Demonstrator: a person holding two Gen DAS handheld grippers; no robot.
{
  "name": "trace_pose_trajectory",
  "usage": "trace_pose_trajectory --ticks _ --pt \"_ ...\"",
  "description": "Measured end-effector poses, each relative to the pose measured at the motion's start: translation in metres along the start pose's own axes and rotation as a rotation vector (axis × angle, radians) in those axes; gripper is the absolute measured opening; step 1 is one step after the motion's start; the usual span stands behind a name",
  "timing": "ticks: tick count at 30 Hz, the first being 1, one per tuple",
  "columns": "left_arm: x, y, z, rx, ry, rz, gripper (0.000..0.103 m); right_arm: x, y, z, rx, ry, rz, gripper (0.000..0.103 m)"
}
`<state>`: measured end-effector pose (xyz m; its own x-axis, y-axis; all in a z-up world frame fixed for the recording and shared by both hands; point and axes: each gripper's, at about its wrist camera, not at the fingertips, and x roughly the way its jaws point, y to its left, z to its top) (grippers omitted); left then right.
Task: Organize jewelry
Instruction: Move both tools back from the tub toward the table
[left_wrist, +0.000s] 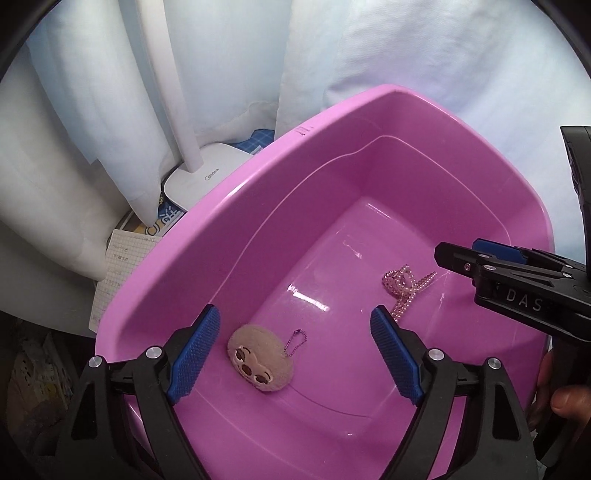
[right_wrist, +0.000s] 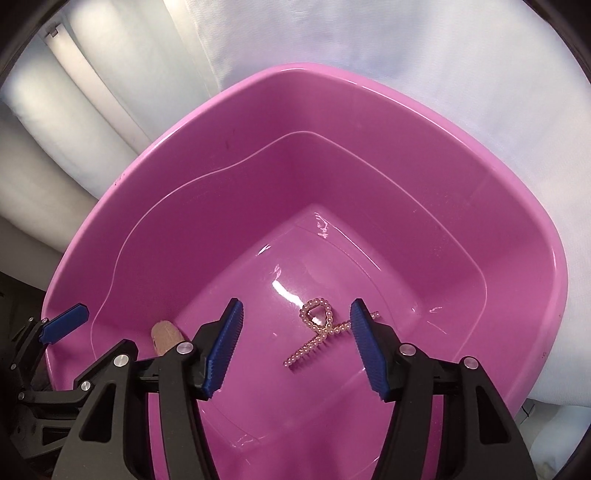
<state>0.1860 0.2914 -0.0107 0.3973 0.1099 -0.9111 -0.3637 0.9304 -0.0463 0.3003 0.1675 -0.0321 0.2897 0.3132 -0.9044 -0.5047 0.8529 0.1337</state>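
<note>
While both tongs hang wide open over the pink tub (left_wrist: 258, 206), gripping nothing, the plush charm (left_wrist: 260, 363) lies on its floor between the left tongs' (left_wrist: 295, 354) blue pads, and the pearl clip (right_wrist: 320, 332) lies between the right tongs' (right_wrist: 295, 349).

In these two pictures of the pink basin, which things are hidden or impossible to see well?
- Plush keychain: in the right wrist view, mostly hidden behind the right gripper; its face shows only in the left wrist view.
- Pearl hair clip: beads too small to tell its clasp in either view.
- Pink basin: near rim covered by the left gripper.
- Paper sheet: writing too small and partly behind the basin.
</note>
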Motion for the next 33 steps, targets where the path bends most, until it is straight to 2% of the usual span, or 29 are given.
trace_pose_trajectory --ticks 5,10,14,19,23,26,33 --pt "-0.008 0.001 -0.004 0.014 -0.021 0.007 0.084 0.002 0.001 -0.001 0.002 -0.010 -0.005 0.058" --pt "-0.022 0.008 -0.008 0.011 -0.044 -0.017 0.084 -0.015 0.007 -0.008 -0.010 -0.053 0.000 0.058" --pt "-0.043 0.012 -0.011 0.037 -0.094 -0.019 0.085 -0.042 0.012 -0.016 -0.004 -0.137 0.004 0.062" --pt "-0.073 0.013 -0.019 0.069 -0.163 -0.028 0.086 -0.088 0.013 -0.040 0.026 -0.241 0.018 0.062" --pt "-0.093 0.004 -0.034 0.101 -0.211 -0.050 0.092 -0.121 0.005 -0.072 0.067 -0.336 0.019 0.068" --pt "-0.108 -0.012 -0.047 0.138 -0.245 -0.075 0.093 -0.146 -0.003 -0.104 0.091 -0.391 -0.006 0.068" --pt "-0.137 -0.055 -0.088 0.175 -0.292 -0.198 0.096 -0.190 -0.048 -0.211 0.165 -0.459 -0.103 0.071"
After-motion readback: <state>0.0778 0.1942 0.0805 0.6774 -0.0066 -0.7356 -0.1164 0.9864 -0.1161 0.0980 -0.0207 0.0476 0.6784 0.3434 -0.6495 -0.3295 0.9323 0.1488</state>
